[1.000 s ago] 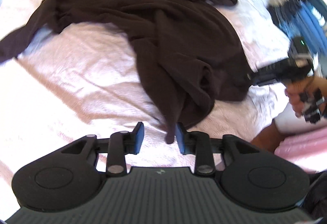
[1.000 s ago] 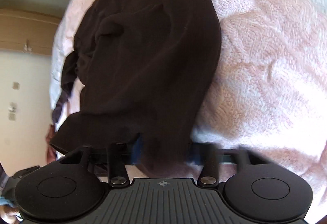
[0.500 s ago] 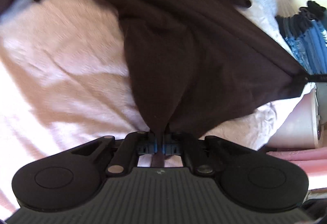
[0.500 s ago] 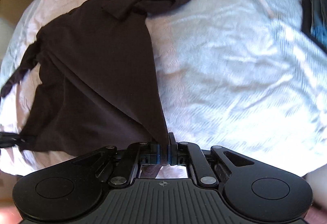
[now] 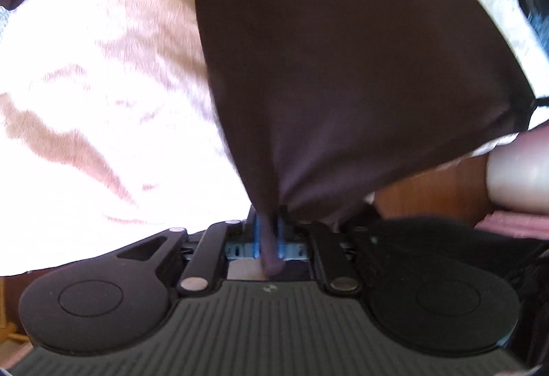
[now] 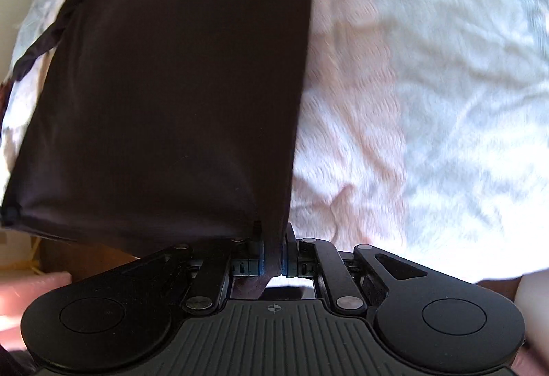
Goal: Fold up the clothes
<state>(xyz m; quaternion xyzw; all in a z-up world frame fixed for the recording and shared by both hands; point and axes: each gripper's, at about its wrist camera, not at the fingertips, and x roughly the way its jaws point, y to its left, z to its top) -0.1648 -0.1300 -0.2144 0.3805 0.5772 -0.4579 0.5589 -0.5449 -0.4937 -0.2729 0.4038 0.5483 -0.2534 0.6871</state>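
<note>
Both grippers now pinch hem corners: left gripper (image 5: 268,231), jaws just eased slightly, grips the shirt (image 5: 343,67); right gripper (image 6: 272,255) clamps its other corner. Beyond the fingers the cloth stretches taut over the bed (image 6: 429,101), ready for laying flat.

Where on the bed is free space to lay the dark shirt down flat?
Bare bedcover lies right of the dark shirt in the right wrist view, and left of it in the left wrist view. The far right corner with other clothes looks crowded.
</note>
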